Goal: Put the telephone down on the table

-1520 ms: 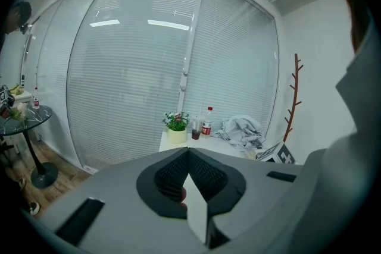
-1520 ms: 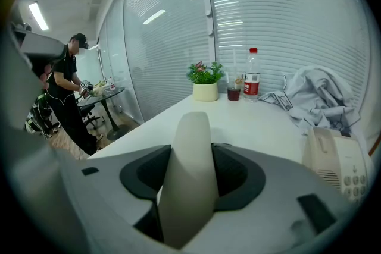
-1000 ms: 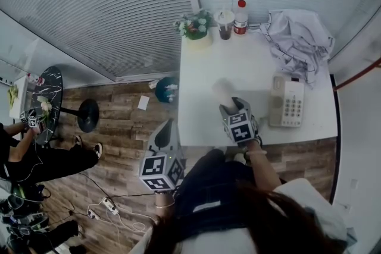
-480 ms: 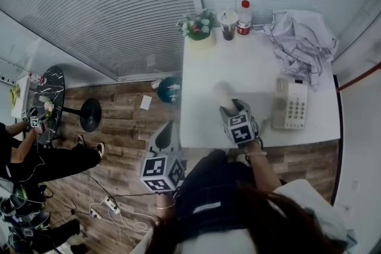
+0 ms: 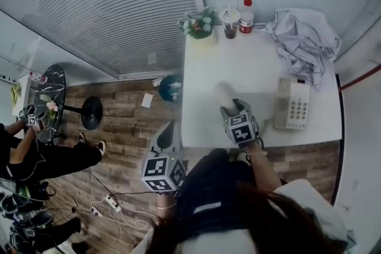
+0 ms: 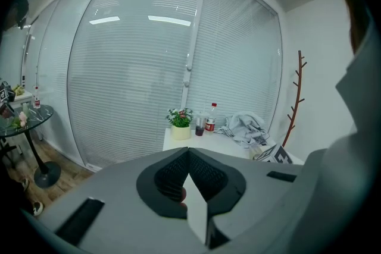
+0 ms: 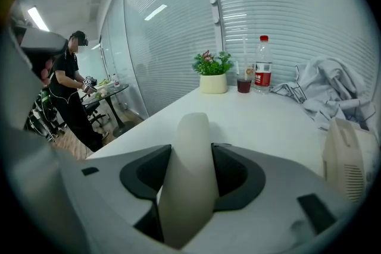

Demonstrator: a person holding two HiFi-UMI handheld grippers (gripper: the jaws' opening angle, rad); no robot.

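Telephone handset (image 7: 190, 175) clamped in right tool (image 5: 231, 110), angled down over table (image 5: 250, 68) edge; left tool (image 6: 188, 151) closed, beside table.

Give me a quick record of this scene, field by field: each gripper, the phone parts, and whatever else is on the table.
Right gripper: shut on the handset, near the table's front edge
Left gripper: shut, empty, over the floor left of the table
Telephone base: flat on the table, right side
Back edge: plant, cup, bottle
Back right: crumpled garment
Task state: handset not yet released
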